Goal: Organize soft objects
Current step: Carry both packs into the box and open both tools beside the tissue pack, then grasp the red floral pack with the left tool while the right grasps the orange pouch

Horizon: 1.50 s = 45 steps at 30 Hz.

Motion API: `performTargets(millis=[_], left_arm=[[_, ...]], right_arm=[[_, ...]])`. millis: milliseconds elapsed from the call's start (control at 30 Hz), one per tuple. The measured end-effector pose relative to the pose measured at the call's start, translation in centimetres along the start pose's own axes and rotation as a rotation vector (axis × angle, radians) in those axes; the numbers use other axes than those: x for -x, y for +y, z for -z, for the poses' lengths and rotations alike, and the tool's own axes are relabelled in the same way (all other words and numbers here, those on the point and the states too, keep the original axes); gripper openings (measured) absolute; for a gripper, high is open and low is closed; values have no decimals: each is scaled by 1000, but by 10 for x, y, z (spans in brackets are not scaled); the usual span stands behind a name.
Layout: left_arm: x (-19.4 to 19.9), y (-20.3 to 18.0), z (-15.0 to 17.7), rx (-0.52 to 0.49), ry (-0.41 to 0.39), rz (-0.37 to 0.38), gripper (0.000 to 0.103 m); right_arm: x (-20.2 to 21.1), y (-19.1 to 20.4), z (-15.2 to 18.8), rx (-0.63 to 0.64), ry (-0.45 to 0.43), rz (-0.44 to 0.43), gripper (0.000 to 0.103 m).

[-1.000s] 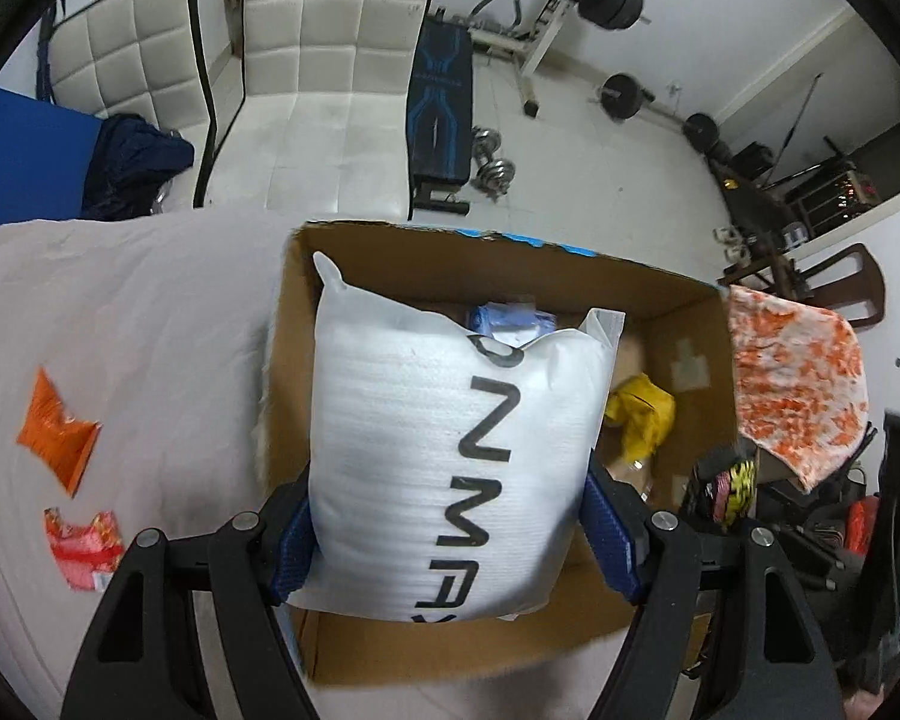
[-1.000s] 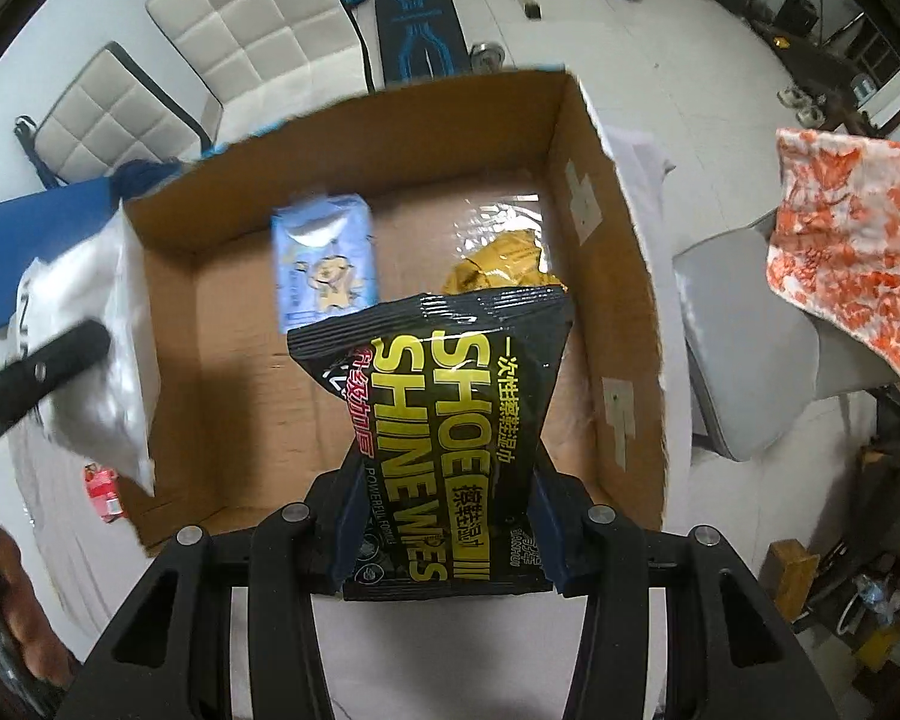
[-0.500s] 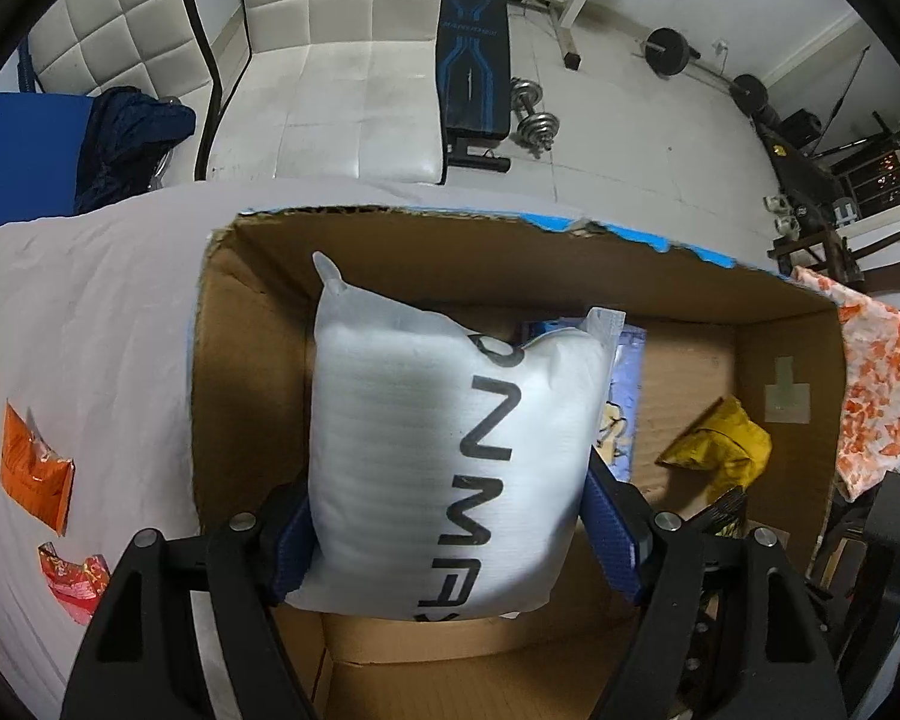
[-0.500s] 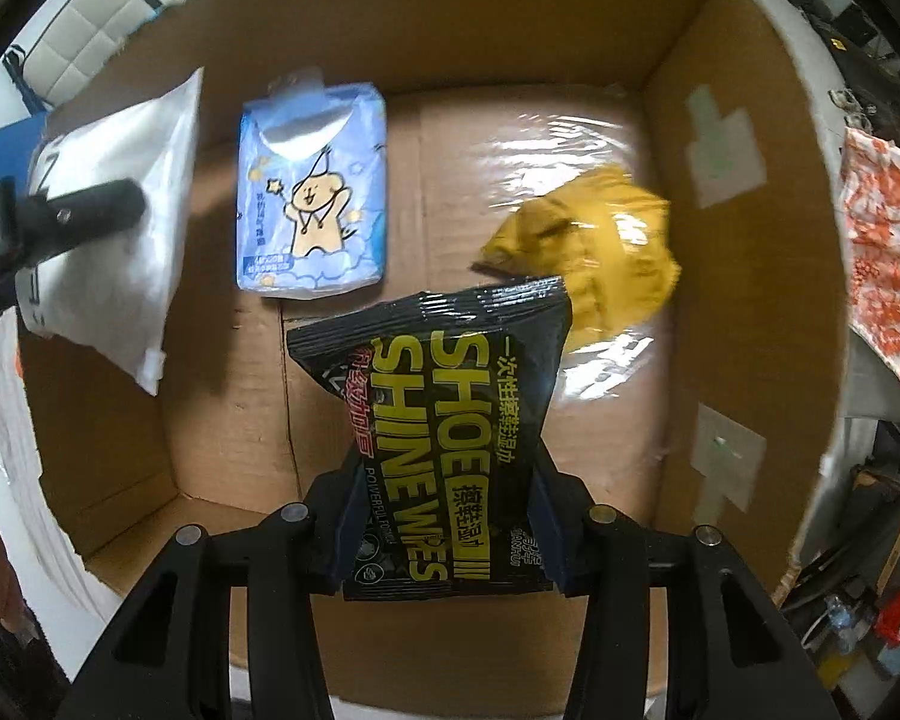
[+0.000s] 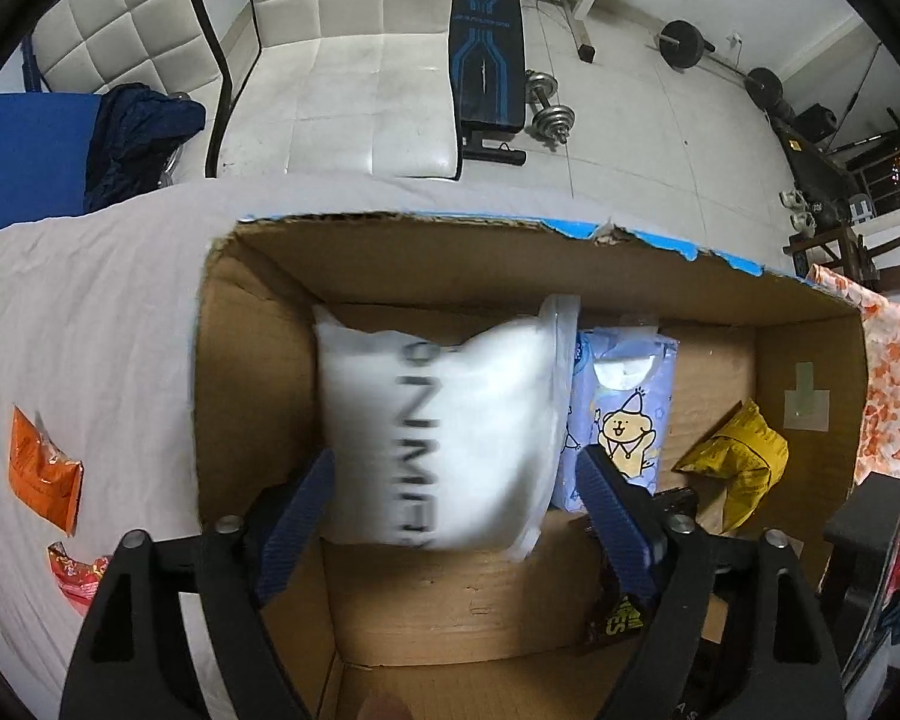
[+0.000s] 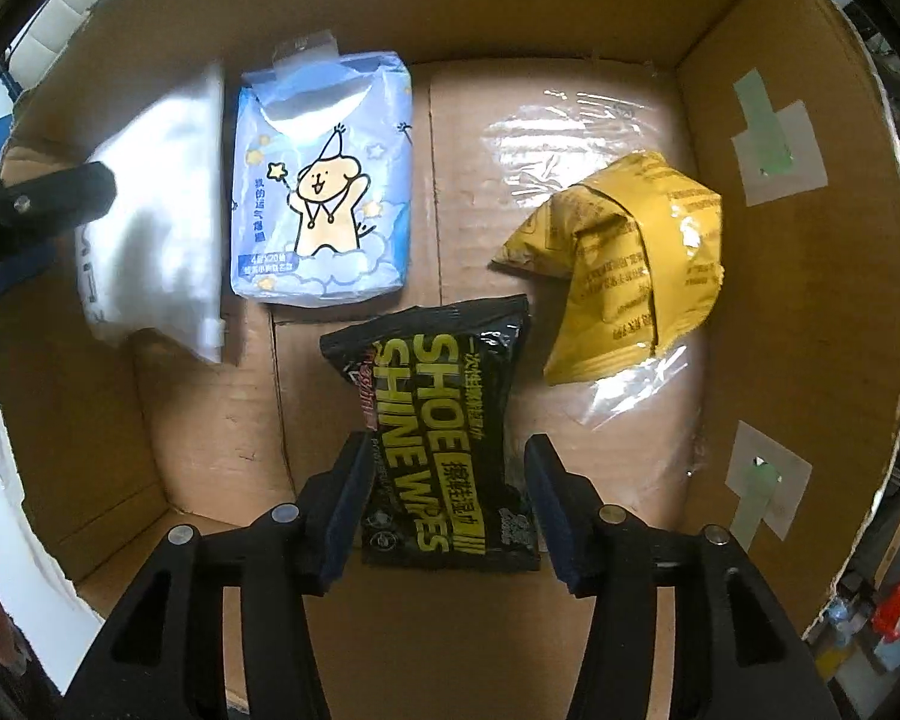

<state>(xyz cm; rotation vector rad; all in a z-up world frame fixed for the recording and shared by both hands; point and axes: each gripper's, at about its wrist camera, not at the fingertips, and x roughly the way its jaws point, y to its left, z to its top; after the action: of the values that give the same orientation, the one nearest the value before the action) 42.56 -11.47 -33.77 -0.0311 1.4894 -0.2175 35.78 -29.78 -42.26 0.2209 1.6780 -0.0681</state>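
Both grippers are inside the cardboard box point(image 5: 252, 360). My left gripper point(image 5: 456, 468) is open; the white foam pouch point(image 5: 444, 438) lies blurred between its spread fingers, by the box's left wall, and shows in the right wrist view point(image 6: 150, 240). My right gripper point(image 6: 447, 456) is open around the black shoe-wipes pack point(image 6: 444, 432), which lies on the box floor point(image 6: 210, 420). A blue tissue pack point(image 6: 324, 180) and a yellow packet point(image 6: 630, 264) lie in the box.
An orange packet point(image 5: 42, 468) and a red packet point(image 5: 78, 570) lie on the white-covered table point(image 5: 90, 312) left of the box. White chairs point(image 5: 342, 60) and gym gear stand beyond. An orange-patterned cloth point(image 5: 894, 378) hangs at the right.
Both grippers have gone down into the box and opened. The white pouch and the black wipes pack have been let go and sit lower, on the box floor.
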Motion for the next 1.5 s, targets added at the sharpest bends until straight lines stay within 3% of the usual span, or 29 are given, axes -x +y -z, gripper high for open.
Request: performTargets(millis=[67,133,200,400,600,833,1167,1500], left_arm=[[5,0,2,-1,-12,-3,86],[10,2,6,-4,-22,-8,94],[16,1,12,-3,-32,-7,95],[38,-5,43,-35,-102,-34,95],[64,-15,85,-61,-161,-48,95],[105,-27,127,-100,-279,-103,95],[159,-28,167,-91,-339,-42,95],[195,-23,185,-93,-389,7,95]], right_arm=[[2,-1,0,-6,-5,-1,62],[5,-3,3,-11,-17,0,73],[11,-11,7,-15,-27,-5,84],[33,-10,26,-6,-102,31,101],[63,-9,56,3,-196,74,101],[104,-14,92,11,-284,61,101],[166,-4,156,1,-372,45,101],[203,2,190,-13,-432,49,101]])
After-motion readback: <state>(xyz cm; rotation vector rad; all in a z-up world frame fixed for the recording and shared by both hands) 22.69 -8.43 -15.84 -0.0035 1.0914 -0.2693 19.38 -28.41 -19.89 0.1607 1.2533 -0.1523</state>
